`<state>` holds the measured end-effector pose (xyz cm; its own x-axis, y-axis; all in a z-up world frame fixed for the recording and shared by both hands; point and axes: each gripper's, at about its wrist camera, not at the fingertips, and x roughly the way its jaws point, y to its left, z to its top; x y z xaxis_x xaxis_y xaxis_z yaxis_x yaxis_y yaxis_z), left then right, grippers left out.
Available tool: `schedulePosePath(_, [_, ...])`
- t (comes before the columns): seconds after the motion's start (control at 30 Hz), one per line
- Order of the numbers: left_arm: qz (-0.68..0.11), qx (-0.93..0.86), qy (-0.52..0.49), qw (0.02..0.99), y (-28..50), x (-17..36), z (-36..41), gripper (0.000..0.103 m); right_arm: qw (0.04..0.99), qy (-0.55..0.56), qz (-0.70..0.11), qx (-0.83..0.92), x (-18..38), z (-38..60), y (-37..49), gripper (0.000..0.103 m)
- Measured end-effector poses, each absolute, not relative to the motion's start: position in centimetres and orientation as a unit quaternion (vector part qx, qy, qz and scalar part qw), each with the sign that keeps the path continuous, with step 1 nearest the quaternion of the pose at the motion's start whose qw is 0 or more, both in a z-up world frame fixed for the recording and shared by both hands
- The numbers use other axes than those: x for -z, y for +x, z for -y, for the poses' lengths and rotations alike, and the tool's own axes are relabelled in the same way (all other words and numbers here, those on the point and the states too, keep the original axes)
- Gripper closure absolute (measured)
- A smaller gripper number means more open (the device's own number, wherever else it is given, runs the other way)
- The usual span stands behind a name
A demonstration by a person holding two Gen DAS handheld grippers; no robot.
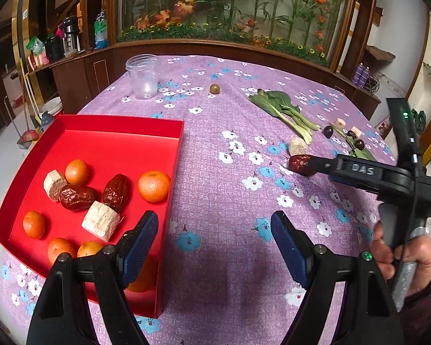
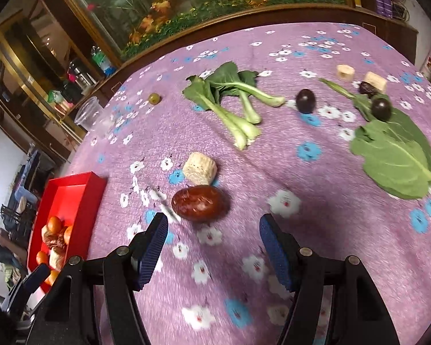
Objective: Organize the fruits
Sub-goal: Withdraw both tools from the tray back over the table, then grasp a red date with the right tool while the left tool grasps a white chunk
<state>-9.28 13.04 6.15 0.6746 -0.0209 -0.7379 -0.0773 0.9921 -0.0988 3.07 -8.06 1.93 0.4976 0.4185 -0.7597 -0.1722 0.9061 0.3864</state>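
- My right gripper (image 2: 214,247), jaws released and empty, points at the red date (image 2: 199,203) just ahead, long axis crosswise.
- Left gripper (image 1: 214,240) released too, hovering beside the red tray (image 1: 173,155).

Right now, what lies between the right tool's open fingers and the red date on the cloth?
Nothing: only bare floral tablecloth separates the right tool from the red date, shown in the right wrist view.
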Motion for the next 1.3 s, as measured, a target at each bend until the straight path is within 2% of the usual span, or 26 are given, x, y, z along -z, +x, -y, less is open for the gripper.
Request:
schedulePosePath(0.33, [-0.408, -0.020, -0.039, 0.912, -9.6, -6.0, -12.2, 0.023, 0.868, 0.089, -0.461, -0.164, -1.2, 4.9, 3.7, 0.034])
schedulePosePath(0.4, [-0.407, -0.023, -0.036, 0.912, -9.7, -6.2, -12.2, 0.023, 0.869, 0.087, -0.462, -0.158, -1.1, 5.0, 3.6, 0.052])
schedulePosePath(0.53, [-0.405, -0.027, -0.031, 0.913, -10.0, -6.4, -12.0, 0.023, 0.864, 0.105, -0.467, -0.158, -1.1, 6.3, 3.3, 0.061])
schedulePosePath(0.6, [-0.405, -0.029, -0.025, 0.914, -10.2, -6.5, -11.8, 0.023, 0.863, 0.105, -0.470, -0.154, -1.0, 7.0, 3.0, 0.072])
schedulePosePath(0.87, [-0.388, -0.032, -0.019, 0.921, -10.4, -7.2, -10.4, 0.023, 0.876, 0.132, -0.442, -0.138, -0.5, 12.2, 1.9, 0.072])
schedulePosePath(1.0, [-0.355, -0.026, -0.062, 0.932, -11.5, -8.8, -9.9, 0.023, 0.884, 0.162, -0.420, -0.126, -1.0, 14.5, 1.9, 0.072])
schedulePosePath(1.3, [-0.331, -0.003, -0.072, 0.941, -10.4, -11.4, -9.5, 0.023, 0.890, 0.144, -0.390, -0.186, -2.6, 12.0, 2.6, 0.067])
